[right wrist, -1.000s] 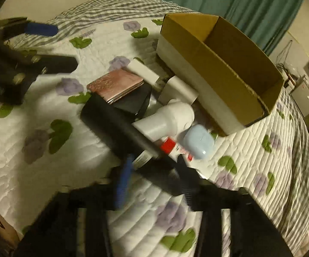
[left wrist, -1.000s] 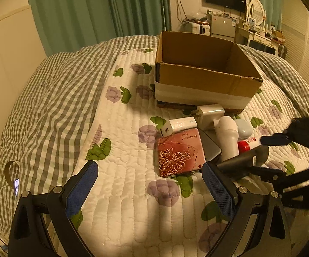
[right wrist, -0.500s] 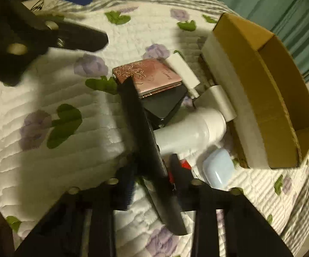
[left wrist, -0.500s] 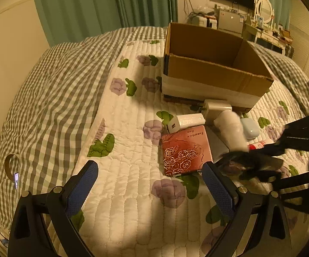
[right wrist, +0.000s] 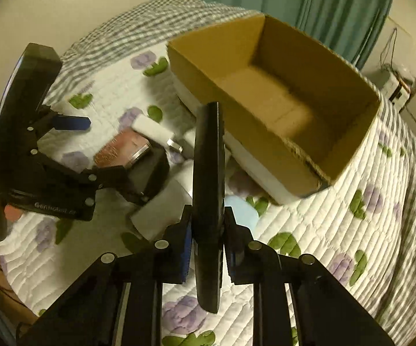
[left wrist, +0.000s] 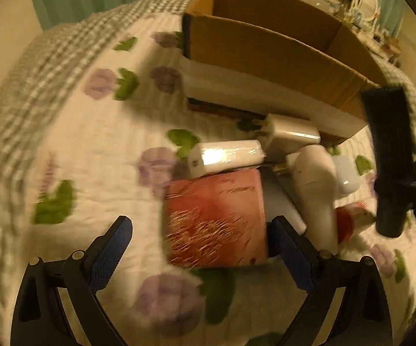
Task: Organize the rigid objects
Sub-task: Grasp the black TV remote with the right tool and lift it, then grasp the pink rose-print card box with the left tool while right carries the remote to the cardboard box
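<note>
Right tongs (right wrist: 208,235): closed on a long flat black bar (right wrist: 208,173), gripped near its lower third; held edge-on, lifted clear of the bed, top end up against the near wall of the cardboard box (right wrist: 277,147)
Left tongs (left wrist: 200,248): spread wide, holding nothing; low over the pink rose-patterned case (left wrist: 215,219), right finger close beside its right edge, contact not resolvable through blur
Box: open-topped, on the quilted bed (left wrist: 92,150), floor looks bare in the right wrist view
Pile: just in front of the box, tightly packed; white rectangular block (left wrist: 226,157) against the top edge of the pink case, white charger (left wrist: 290,135) behind it, white bottle (left wrist: 317,184) to the right, pale blue case (left wrist: 346,177) and red-and-white tube (left wrist: 352,220) beyond; a dark flat item partly under the pink case, identity unclear
Step, judged: carry the black bar over the rim and release inside
Progress, judged: early; pile largely unsorted
Risk 1: bar long, held off-centre; may pivot between the pads if swung fast
Risk 2: top end may catch the near wall if not raised enough, pushing the light box across the soft quilt
Risk 3: both tools near each other over the pile; collision possible if the left reaches in while the right crosses
Risk 4: left fingers closing on the pink case may nudge the block or bottle touching it
</note>
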